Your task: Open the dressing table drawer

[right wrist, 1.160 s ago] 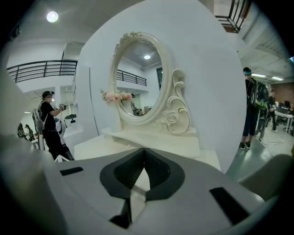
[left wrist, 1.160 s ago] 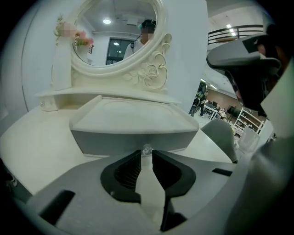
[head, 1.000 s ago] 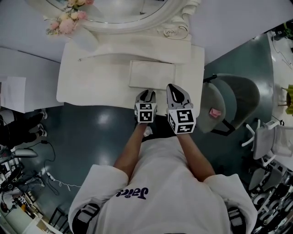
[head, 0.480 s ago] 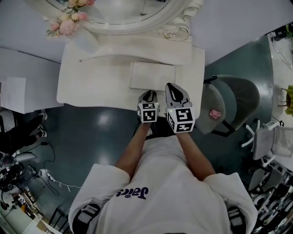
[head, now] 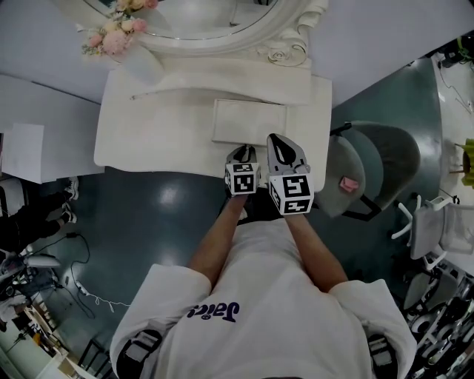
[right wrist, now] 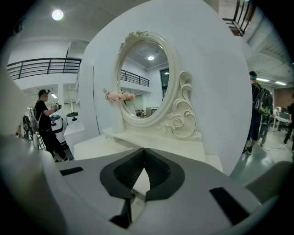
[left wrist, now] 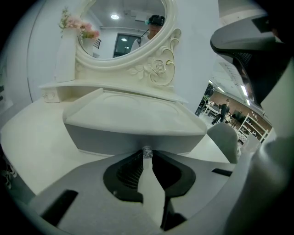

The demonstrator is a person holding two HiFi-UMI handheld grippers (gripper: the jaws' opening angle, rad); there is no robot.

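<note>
The left claw (head: 241, 152) sat at the front face of the drawer (head: 249, 121), a shallow cream box raised on the top of the white desk (head: 148, 141), close to its front edge and right of centre. In the left gripper view, the left claw (left wrist: 147, 154) was pinched narrow on a small glassy knob (left wrist: 147, 151) in the middle of the drawer's grey front (left wrist: 133, 135), with the two jaw tips pressed against the knob's sides. The pictures did not make clear whether the drawer had slid out at all.

The right claw (head: 278, 141) hung just beside the left one, slightly higher over the desk's front right part. In the right gripper view its jaws met at the tips with nothing between them (right wrist: 144, 150).

Behind the drawer an oval mirror (head: 200, 15) in a carved cream frame stood against the wall, with pink flowers (head: 115, 37) at its left. A grey-green chair (head: 374, 170) stood on the dark floor to the right of the desk.
</note>
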